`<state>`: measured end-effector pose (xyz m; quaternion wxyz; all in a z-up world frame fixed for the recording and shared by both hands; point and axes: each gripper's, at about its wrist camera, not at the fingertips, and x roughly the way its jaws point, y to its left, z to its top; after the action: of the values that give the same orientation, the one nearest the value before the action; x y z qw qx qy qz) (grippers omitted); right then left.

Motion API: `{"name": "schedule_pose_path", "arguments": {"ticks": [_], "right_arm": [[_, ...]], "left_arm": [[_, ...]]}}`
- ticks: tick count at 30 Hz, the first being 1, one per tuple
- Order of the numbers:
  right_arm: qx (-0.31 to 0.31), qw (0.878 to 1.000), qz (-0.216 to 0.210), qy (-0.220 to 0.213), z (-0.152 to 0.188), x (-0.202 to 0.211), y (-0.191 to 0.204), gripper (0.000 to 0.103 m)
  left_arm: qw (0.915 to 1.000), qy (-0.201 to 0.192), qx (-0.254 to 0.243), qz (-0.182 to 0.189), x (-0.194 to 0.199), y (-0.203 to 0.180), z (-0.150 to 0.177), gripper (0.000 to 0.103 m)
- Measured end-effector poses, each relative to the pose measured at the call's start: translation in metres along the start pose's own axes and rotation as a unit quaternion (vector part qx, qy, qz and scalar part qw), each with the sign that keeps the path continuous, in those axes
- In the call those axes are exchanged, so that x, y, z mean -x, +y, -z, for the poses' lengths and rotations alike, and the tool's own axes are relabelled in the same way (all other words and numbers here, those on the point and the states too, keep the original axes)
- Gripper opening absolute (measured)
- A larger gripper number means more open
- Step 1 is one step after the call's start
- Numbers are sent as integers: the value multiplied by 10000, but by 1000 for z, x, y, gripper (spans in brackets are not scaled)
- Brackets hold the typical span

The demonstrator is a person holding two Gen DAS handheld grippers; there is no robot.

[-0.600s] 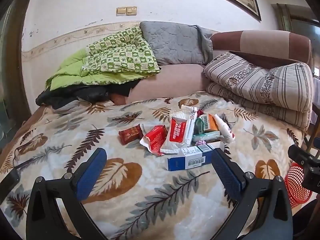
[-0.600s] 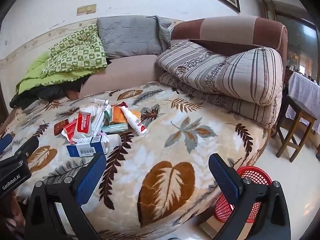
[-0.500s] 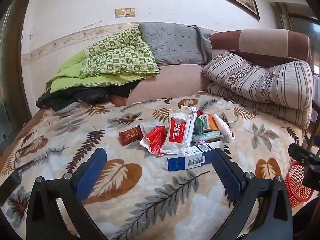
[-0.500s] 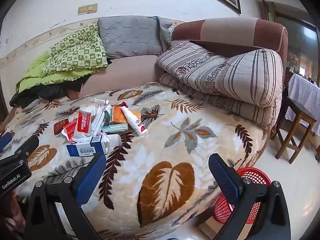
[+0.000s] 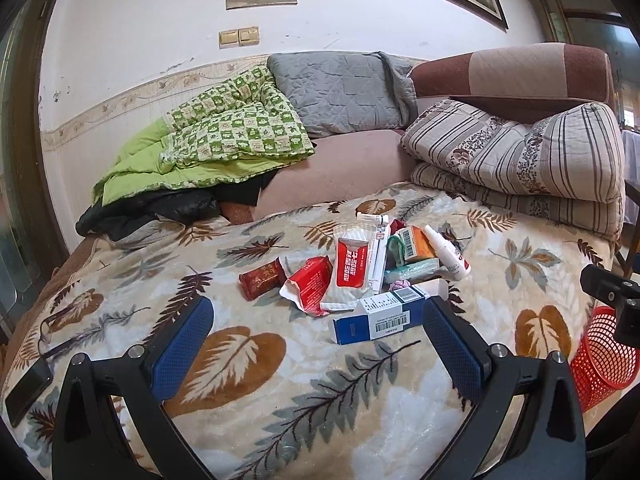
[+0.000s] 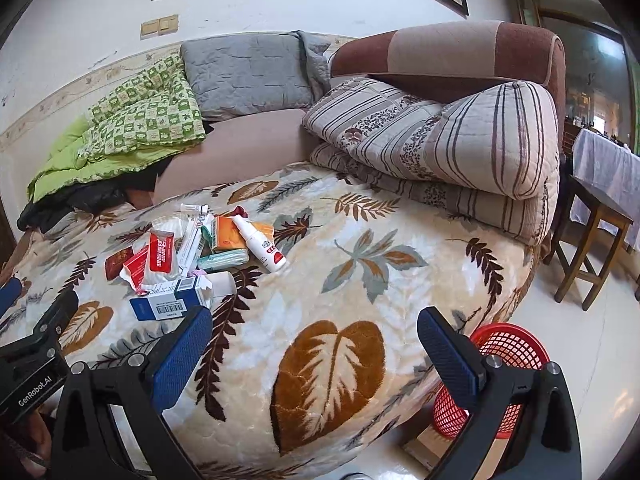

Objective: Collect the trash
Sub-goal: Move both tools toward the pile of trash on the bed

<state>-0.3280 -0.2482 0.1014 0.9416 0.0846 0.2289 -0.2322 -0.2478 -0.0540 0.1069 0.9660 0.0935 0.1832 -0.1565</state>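
A heap of discarded packaging lies near the middle of the cream plush blanket with brown and grey leaf print (image 5: 248, 364) that covers the bed. Nearest the grippers is a blue-and-white cardboard carton with a barcode (image 5: 378, 316), its end flap open; just behind it are a red-and-white foil sachet (image 5: 351, 268), a torn red wrapper (image 5: 310, 284) and a small dark red packet (image 5: 262, 278). A white plastic spray bottle with a red label (image 6: 262, 244) lies on its side at the right of the heap, beside an orange carton (image 6: 226, 232). The left gripper (image 5: 316, 344) hovers over the blanket short of the heap, jaws wide apart and holding nothing. The right gripper (image 6: 314, 352) hangs over the bed's near right corner, jaws likewise spread and empty. A red plastic mesh basket (image 6: 508, 348) stands on the pale floor just beside that corner, well apart from the heap. Folded striped quilts (image 6: 436, 140) are stacked at the bed's far right.
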Motion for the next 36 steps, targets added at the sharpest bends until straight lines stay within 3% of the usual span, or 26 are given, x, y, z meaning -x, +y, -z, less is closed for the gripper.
{"name": "schedule_pose_path", "arguments": {"ticks": [2,3,7,19,36], "right_arm": [[56,10000,40,20,0,0,1,103],[102,9993,49,362,-1,-3,2,103],[150,9996,95,240,0,-1,0,103],[532,9969,266,506,1,-3,7,103],[273,9983,68,508,5,-8,8,103]], "left_arm": [[10000,9,22,-1,0,1,0,103],[10000,11,28,-2,1,0,0,103],[10000,18,17,1,2,0,0,103],[9997,203,102,25,-4,6,3,103],[9963,722,455,-71,-27,19,-1,103]]}}
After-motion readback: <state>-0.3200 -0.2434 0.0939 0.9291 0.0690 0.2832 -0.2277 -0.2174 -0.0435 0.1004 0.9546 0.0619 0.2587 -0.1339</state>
